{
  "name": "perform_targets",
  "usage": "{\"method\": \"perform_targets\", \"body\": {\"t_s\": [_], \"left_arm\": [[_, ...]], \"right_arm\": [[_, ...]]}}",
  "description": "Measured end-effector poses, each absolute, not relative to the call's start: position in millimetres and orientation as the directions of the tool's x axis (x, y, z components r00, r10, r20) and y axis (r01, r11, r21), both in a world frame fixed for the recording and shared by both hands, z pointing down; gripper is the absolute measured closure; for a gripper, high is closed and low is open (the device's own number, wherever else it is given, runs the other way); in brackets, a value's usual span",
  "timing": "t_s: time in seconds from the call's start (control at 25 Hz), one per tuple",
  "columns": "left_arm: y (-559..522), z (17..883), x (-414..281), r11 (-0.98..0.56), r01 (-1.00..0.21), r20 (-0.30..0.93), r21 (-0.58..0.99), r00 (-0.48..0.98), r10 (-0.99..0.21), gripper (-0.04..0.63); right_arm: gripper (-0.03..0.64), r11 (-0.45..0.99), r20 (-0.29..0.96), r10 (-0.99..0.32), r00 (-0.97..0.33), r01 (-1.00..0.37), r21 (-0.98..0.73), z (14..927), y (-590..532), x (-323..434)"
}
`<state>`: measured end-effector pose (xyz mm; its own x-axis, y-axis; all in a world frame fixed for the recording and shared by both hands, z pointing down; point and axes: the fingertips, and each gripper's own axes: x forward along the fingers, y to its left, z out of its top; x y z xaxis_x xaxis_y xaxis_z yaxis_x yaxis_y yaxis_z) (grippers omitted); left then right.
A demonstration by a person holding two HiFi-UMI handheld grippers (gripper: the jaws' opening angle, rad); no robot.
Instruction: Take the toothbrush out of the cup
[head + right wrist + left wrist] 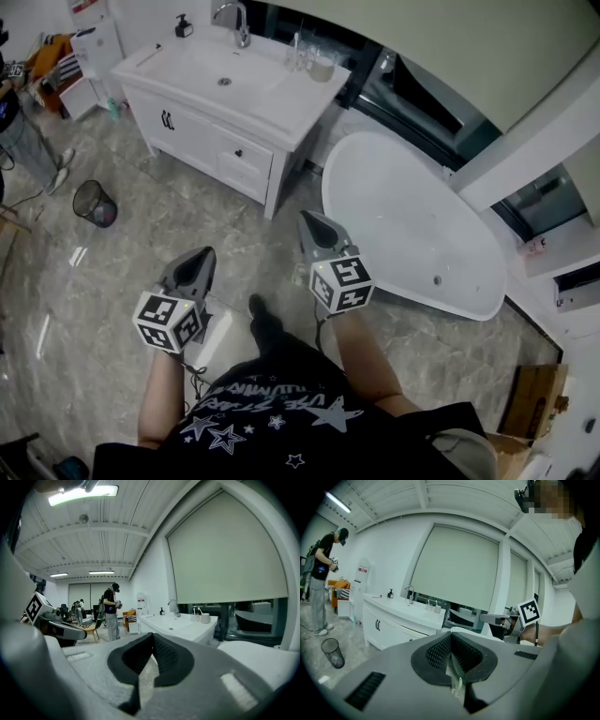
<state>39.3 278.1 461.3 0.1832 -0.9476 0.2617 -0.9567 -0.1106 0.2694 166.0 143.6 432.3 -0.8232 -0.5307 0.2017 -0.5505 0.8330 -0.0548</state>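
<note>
Not started yet. Left gripper (201, 257) and right gripper (308, 222) both closed, empty. Cup (322, 66) far off on tabletop (281, 105); toothbrush (198, 610) tiny there. Next: walk close, open one gripper.

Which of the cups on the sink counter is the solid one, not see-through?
The beige cup at the counter end nearest the bathtub; the glass beside it, toward the tap, is clear.
</note>
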Motion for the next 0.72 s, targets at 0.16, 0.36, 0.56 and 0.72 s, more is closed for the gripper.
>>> {"method": "perform_targets", "body": {"t_s": [0.16,0.36,0.56,0.72], "left_arm": [[225.6,457.6,18.5,-0.093,-0.958,0.267,0.272,0.168,-0.949,0.588],[175.1,456.4,2.5,-0.081,-0.960,0.272,0.269,0.156,-0.950,0.588],[138.4,454.0,-6.2,-0.070,-0.965,0.281,0.251,0.142,-0.949,0.588],[116.7,446.4,-10.2,-0.064,-0.970,0.272,0.236,0.130,-0.953,0.588]], "right_arm": [[0.617,0.835,0.207,-0.524,-0.826,-0.546,-0.065,430.1,88.6,146.2],[0.617,0.835,0.193,-0.524,-0.829,-0.546,-0.076,426.9,31.5,129.7],[0.617,0.837,0.184,-0.515,-0.837,-0.538,-0.104,430.6,-8.1,121.1],[0.617,0.834,0.164,-0.506,-0.847,-0.529,-0.159,430.4,-31.6,116.9]]}}
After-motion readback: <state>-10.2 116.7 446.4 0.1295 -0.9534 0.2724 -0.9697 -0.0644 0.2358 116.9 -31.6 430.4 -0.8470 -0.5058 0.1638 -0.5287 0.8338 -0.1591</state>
